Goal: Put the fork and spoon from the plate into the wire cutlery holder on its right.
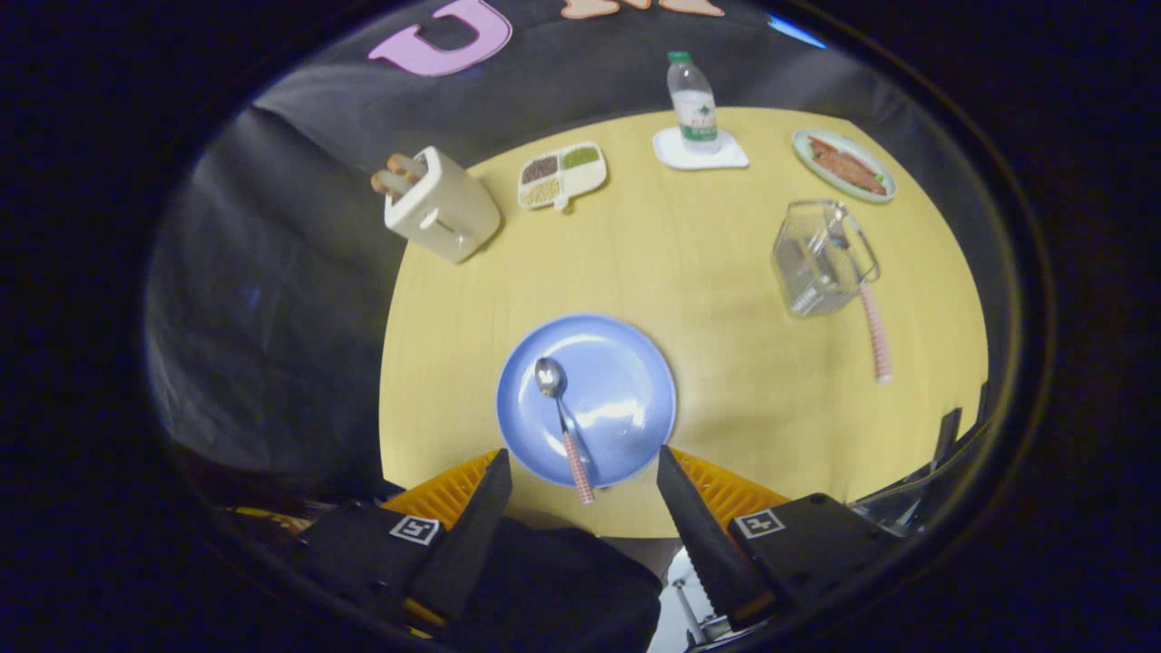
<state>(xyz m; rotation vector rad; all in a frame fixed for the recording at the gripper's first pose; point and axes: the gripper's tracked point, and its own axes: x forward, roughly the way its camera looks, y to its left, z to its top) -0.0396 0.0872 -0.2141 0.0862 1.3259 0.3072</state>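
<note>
Claw open, empty; one spoon on plate.

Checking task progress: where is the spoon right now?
In the gripper view, the spoon lies on the blue plate, just ahead of the open gripper, its handle pointing back between the fingers.

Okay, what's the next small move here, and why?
Probably ease the gripper forward and down over the spoon. Its fingers stand open and empty, the spoon's handle lies just ahead between them on the blue plate, and the other handle already hangs from the wire cutlery holder.
</note>
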